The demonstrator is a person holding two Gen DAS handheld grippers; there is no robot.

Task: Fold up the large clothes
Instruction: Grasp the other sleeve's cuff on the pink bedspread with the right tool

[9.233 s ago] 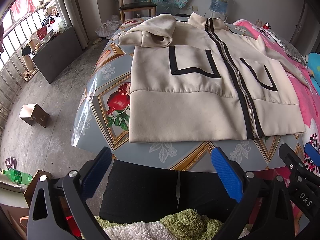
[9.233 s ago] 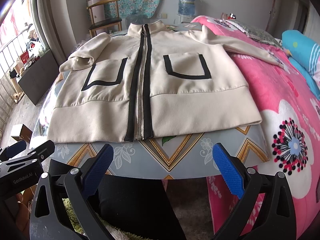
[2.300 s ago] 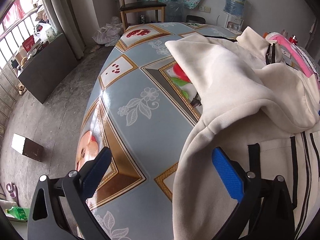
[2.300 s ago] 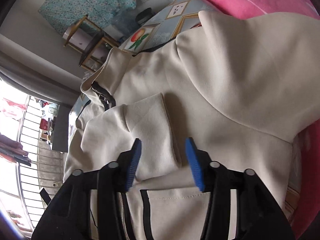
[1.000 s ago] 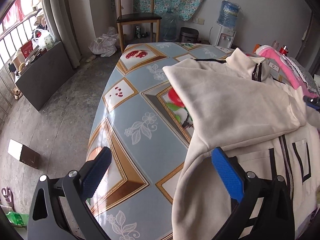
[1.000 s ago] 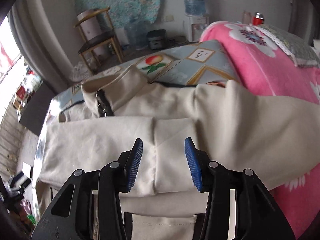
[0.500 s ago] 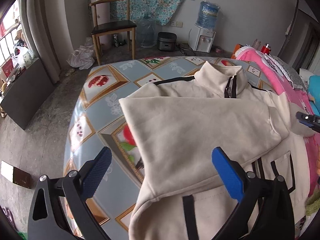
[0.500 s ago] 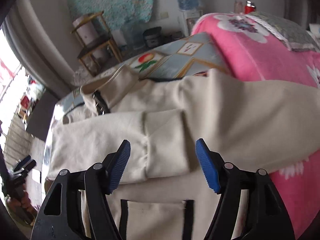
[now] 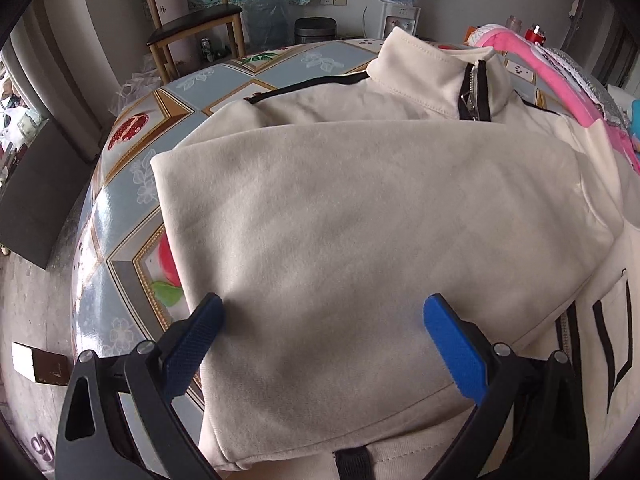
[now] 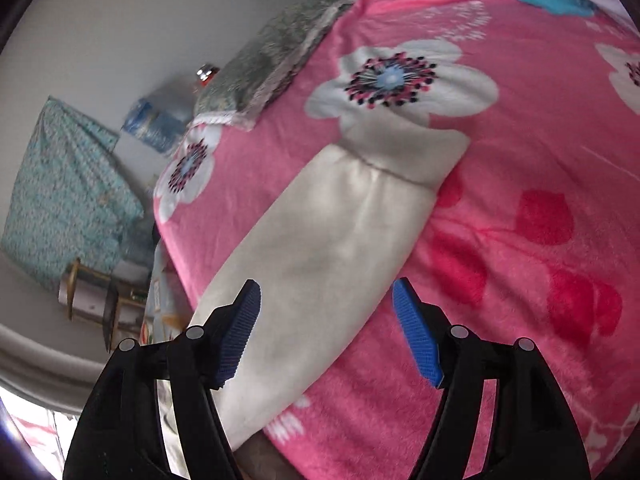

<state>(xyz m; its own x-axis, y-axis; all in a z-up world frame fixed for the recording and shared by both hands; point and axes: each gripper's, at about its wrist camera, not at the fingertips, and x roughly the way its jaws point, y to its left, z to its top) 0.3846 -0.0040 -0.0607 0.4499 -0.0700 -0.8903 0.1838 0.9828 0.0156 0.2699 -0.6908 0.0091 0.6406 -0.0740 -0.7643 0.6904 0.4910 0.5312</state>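
A cream jacket fills the frame's centre on a patterned table, one sleeve folded across its chest. The other sleeve lies unfolded on a pink blanket, centre frame. Left gripper and right gripper hover, fingers spread, holding nothing.

A cream jacket with black trim is lying across a blue-and-gold fruit-patterned bench; blanket showing pink with white flowers.

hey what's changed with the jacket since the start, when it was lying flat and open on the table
The jacket has had its left sleeve folded across its front, covering one pocket; the left tongs hover open over it. The right tongs were nearly shut on that sleeve's cuff, let go, and now hover open over the other sleeve, still stretched out on the pink blanket. Collar and zipper stay put.
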